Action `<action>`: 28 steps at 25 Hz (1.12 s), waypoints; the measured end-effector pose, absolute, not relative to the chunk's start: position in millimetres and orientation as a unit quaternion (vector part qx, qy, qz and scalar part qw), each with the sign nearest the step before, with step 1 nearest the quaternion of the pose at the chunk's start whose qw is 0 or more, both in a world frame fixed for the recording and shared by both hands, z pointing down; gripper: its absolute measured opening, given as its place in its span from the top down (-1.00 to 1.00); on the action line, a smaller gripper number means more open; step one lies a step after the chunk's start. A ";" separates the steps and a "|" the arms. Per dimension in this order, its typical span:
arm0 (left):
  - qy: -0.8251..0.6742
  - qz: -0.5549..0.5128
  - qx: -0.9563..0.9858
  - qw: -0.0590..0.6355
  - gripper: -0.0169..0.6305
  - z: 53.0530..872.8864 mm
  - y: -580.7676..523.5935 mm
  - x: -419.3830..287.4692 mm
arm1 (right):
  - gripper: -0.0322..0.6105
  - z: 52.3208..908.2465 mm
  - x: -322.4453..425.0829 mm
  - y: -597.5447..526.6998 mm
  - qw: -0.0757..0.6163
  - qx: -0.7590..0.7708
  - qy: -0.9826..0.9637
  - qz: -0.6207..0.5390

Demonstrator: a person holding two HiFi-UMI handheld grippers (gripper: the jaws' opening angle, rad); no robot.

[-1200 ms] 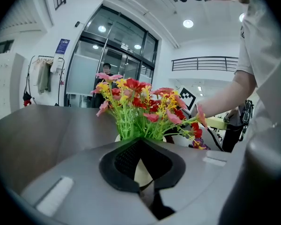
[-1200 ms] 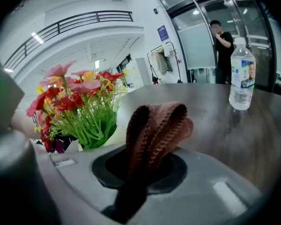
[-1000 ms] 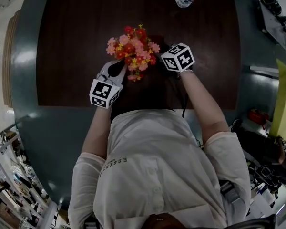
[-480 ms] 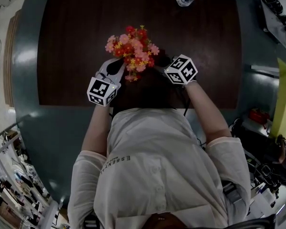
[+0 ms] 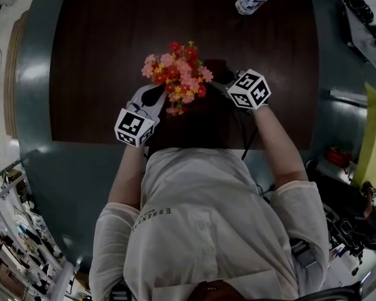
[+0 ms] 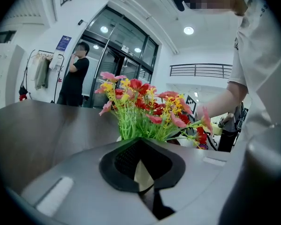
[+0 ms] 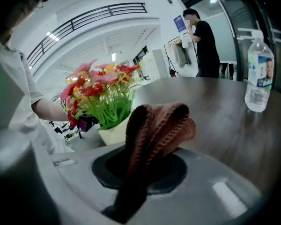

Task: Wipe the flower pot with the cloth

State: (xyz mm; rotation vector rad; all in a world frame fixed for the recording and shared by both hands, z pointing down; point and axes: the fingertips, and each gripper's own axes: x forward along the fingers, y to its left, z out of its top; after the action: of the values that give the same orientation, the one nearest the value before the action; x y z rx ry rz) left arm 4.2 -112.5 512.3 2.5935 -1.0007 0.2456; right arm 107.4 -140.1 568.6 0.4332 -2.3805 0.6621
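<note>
Since a second ago our right gripper (image 5: 230, 82) has slid rightward, away from the flowers (image 5: 177, 74). Its jaws are clamped on the bunched brown cloth (image 7: 157, 125). The cloth sits just beside the pot (image 7: 113, 133), which stands on the table (image 5: 100, 42); we cannot tell whether they touch. Our left gripper (image 6: 141, 168) is closed tight, pinching the pot's cream rim. A bottle (image 7: 258, 74) stands well apart.

Bunched brown cloth (image 7: 157, 125) is seemingly just beside the cream flower pot (image 7: 113, 133).
</note>
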 end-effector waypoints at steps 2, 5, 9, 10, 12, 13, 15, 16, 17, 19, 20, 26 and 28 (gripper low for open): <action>-0.353 0.088 0.914 0.178 0.90 511.8 -111.9 3.8 | 0.74 563.5 103.0 -159.5 0.307 0.159 -0.908 0.237; -0.354 0.087 0.913 0.181 0.90 511.1 -111.5 4.4 | 0.74 557.1 88.8 -184.9 0.298 0.135 -0.920 0.216; -0.356 0.095 0.912 0.180 0.90 511.9 -112.2 6.2 | 0.74 552.3 57.1 -210.0 0.284 0.086 -0.934 0.198; -0.358 0.097 0.911 0.179 0.90 512.0 -112.3 6.5 | 0.74 551.5 47.5 -214.1 0.281 0.071 -0.937 0.195; -0.363 0.097 0.910 0.176 0.90 513.3 -113.2 5.6 | 0.74 551.2 27.4 -220.9 0.277 0.040 -0.941 0.190; -0.366 0.095 0.909 0.174 0.90 514.3 -114.0 4.5 | 0.74 551.8 17.6 -223.8 0.275 0.025 -0.942 0.191; -0.370 0.093 0.907 0.177 0.90 514.5 -114.5 4.7 | 0.74 553.7 -0.4 -227.1 0.272 -0.004 -0.942 0.199; -0.370 0.092 0.907 0.181 0.90 514.2 -114.2 6.0 | 0.74 555.2 -8.4 -227.1 0.271 -0.019 -0.941 0.204; -0.370 0.091 0.906 0.185 0.90 514.6 -113.9 6.8 | 0.74 557.0 -15.9 -226.3 0.271 -0.034 -0.939 0.210; -0.374 0.093 0.904 0.184 0.90 516.9 -114.8 5.6 | 0.74 560.8 -29.0 -222.5 0.270 -0.062 -0.935 0.223; -0.377 0.095 0.904 0.181 0.90 517.8 -115.3 4.5 | 0.74 561.9 -34.2 -219.3 0.269 -0.076 -0.932 0.232; -0.390 0.097 0.898 0.179 0.90 517.4 -115.1 3.5 | 0.74 561.4 -42.2 -197.8 0.263 -0.149 -0.910 0.285; -0.392 0.097 0.896 0.182 0.90 518.2 -115.6 4.3 | 0.74 560.2 -38.3 -195.3 0.260 -0.161 -0.904 0.300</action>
State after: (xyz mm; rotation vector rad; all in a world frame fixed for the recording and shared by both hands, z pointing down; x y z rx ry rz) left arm 4.3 -115.6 518.2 2.5307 -1.1081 0.2741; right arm -38.3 -195.3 560.2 -0.4355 -2.4488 0.8122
